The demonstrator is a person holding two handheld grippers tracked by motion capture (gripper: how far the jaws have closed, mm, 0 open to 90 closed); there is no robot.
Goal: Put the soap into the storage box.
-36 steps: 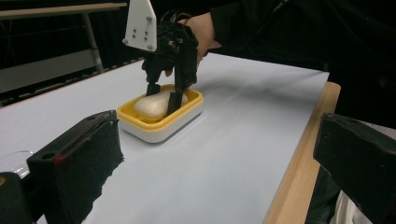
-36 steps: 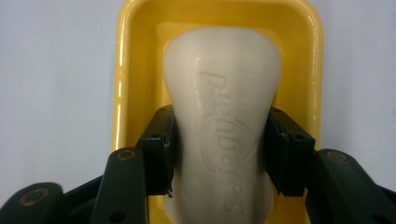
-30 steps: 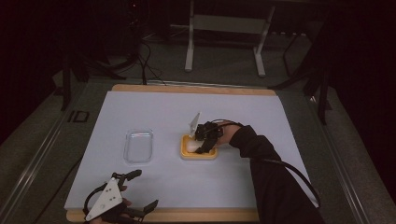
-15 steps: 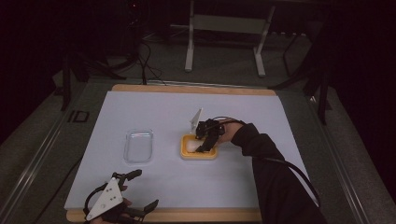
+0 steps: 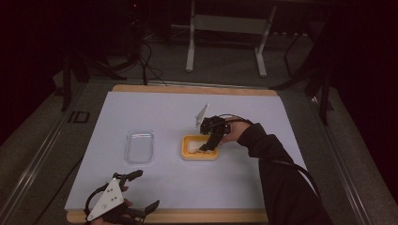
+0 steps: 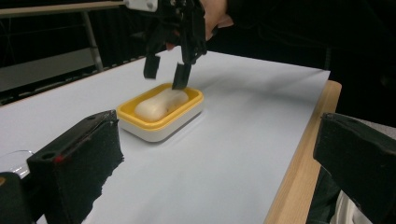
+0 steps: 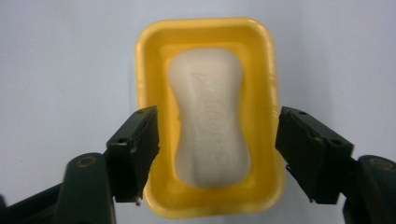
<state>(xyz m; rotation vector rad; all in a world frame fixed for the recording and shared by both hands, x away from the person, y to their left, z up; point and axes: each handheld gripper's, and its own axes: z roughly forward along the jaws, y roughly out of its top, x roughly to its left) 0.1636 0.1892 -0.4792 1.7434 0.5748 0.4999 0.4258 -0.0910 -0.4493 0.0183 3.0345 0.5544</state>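
The white-covered table [image 5: 187, 187] has broad bare surface on all sides of the things on it. The left gripper [image 5: 141, 192] rests at the near wooden edge, jaws spread, holding nothing. A clear lid [image 5: 139, 146] lies left of the yellow soap dish [image 5: 187, 154], apart from it. The right gripper [image 7: 217, 154] hangs over the dish, jaws spread wider than the white soap bar [image 7: 208, 116] lying inside.
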